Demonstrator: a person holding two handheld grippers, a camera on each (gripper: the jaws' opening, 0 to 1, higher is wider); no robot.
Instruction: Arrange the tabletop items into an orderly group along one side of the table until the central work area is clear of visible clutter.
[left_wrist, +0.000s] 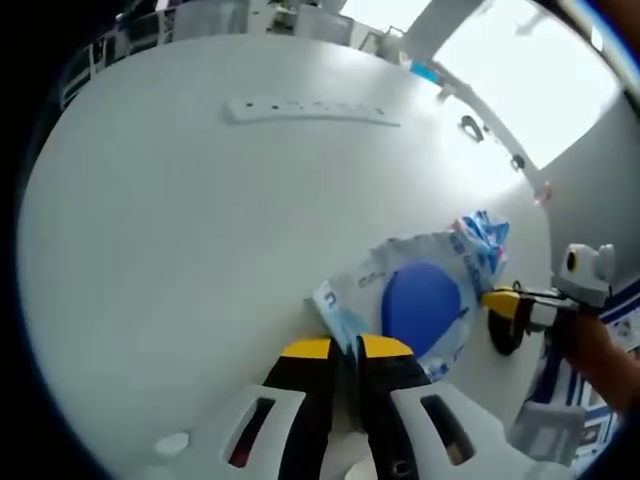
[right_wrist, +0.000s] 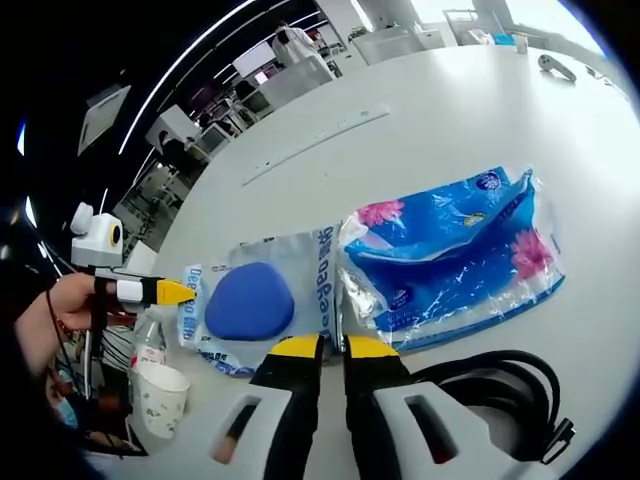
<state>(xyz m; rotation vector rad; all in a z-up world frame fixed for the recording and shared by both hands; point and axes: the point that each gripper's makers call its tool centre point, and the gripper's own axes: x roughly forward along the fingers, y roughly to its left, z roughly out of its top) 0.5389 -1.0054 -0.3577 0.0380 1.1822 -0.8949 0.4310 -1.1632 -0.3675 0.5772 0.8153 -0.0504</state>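
A clear printed bag (left_wrist: 425, 300) holding a round blue pad (right_wrist: 250, 300) lies on the white table (left_wrist: 200, 250). My left gripper (left_wrist: 347, 348) is shut on the bag's near corner, its yellow-tipped jaws almost touching. It enters the right gripper view from the left (right_wrist: 165, 291), pinching the bag's left edge. My right gripper (right_wrist: 333, 347) is shut on the bag's near edge, where it meets a blue tissue pack (right_wrist: 460, 250). The right gripper also shows at the bag's far side (left_wrist: 500, 300), and the tissue pack (left_wrist: 482, 235) lies just beyond.
A white power strip (left_wrist: 310, 110) lies far across the table, also seen as a long strip (right_wrist: 315, 140). A black coiled cable (right_wrist: 500, 385) sits by my right gripper. A paper cup (right_wrist: 160, 398) and a plastic bottle (right_wrist: 148, 345) stand at the table's edge. A small dark object (left_wrist: 470, 126) lies beyond.
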